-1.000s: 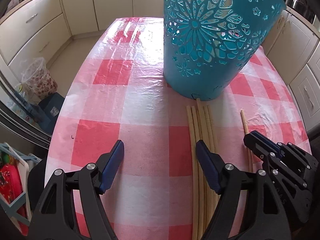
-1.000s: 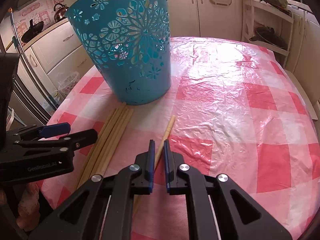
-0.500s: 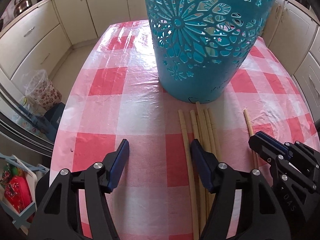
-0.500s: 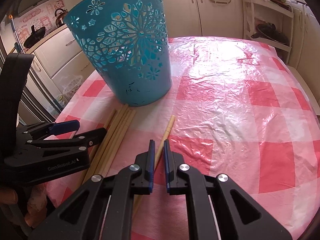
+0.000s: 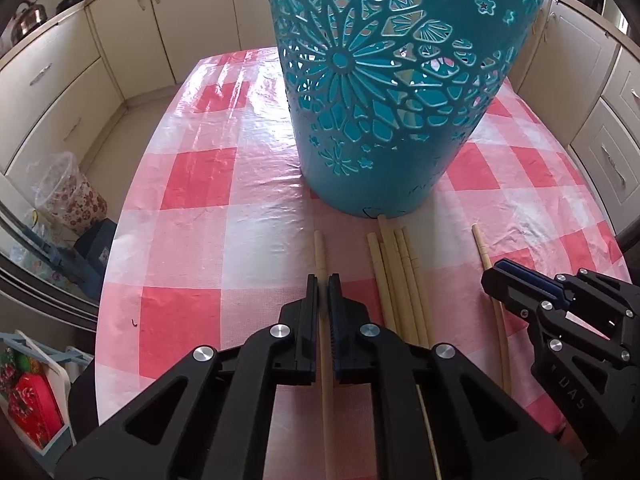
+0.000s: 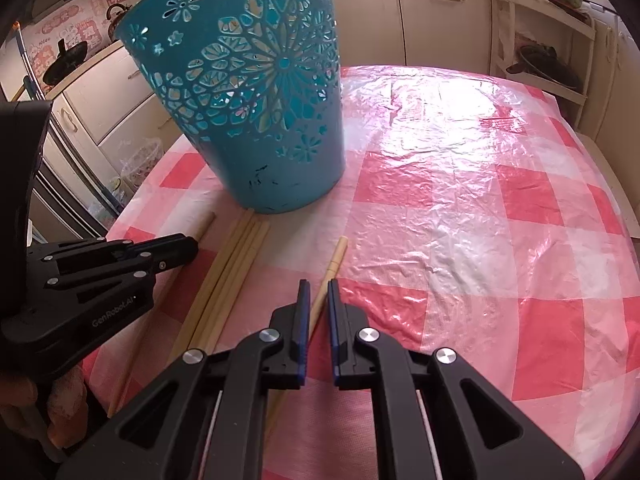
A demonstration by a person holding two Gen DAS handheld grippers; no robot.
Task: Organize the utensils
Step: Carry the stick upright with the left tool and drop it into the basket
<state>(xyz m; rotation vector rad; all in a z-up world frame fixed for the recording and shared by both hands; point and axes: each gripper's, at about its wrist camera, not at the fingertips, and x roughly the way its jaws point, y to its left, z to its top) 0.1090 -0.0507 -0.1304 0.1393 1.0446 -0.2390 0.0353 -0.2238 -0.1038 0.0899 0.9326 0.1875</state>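
Left claw [image 5: 323, 280] clamps one chopstick [image 5: 320, 248]; right claw [image 6: 318, 286] straddles another [image 6: 335, 258].

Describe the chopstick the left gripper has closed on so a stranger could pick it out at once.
Start at the tall teal basket on the checked tablecloth. Before its base lie pale chopsticks: a tight bundle and two loners. Yours is the single chopstick left of the bundle, clamped in the left gripper.

Cream kitchen cabinets [image 5: 60, 92] around a red-checked tablecloth [image 5: 192, 176].
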